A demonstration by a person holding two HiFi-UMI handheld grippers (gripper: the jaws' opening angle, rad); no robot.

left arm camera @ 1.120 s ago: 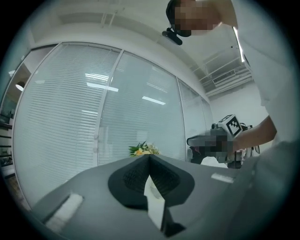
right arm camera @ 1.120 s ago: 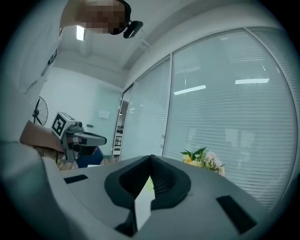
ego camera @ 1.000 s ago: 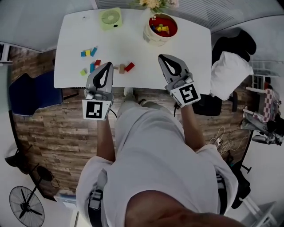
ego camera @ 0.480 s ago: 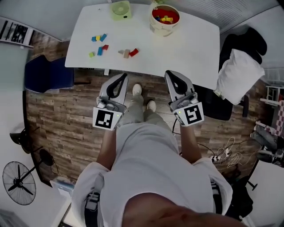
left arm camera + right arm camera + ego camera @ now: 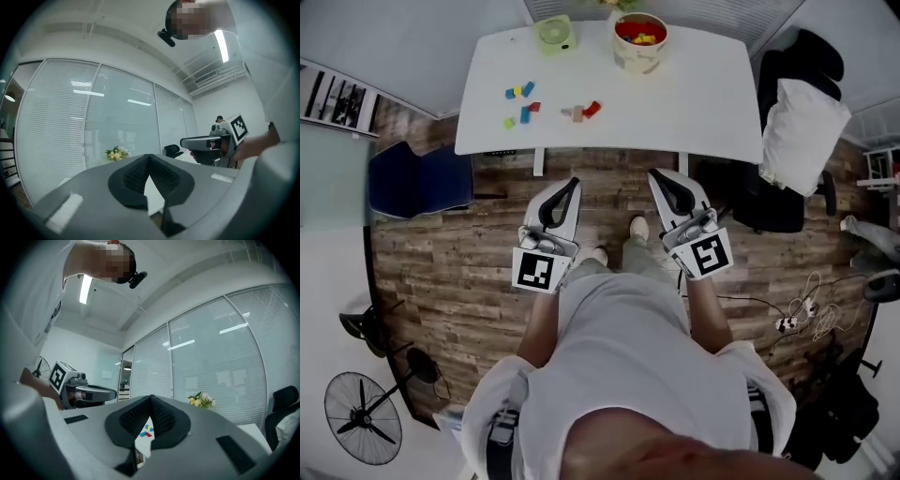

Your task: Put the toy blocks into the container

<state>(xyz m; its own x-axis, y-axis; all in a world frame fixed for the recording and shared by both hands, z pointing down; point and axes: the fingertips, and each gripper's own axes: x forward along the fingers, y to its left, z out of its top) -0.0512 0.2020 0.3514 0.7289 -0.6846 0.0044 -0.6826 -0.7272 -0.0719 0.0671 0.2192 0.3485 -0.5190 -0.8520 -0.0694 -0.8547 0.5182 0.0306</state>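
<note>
Wood floor [image 5: 441, 244] lies under the 2 grippers. Blocks [image 5: 522, 92] sit on the table [image 5: 703, 103] well ahead, nearer the left gripper [image 5: 572, 184] than the right gripper [image 5: 656, 175]. Both are pinched closed, empty.

Ahead of you stands the surface [image 5: 694, 103]. At its far edge sits the container [image 5: 634, 59] with blocks [image 5: 642, 36] in it, and the desk fan [image 5: 553, 33] is just left of it. Loose toy blocks [image 5: 523, 92] lie left of centre. Your left gripper [image 5: 572, 184] and right gripper [image 5: 657, 176] are side by side, short of the surface's near edge.
</note>
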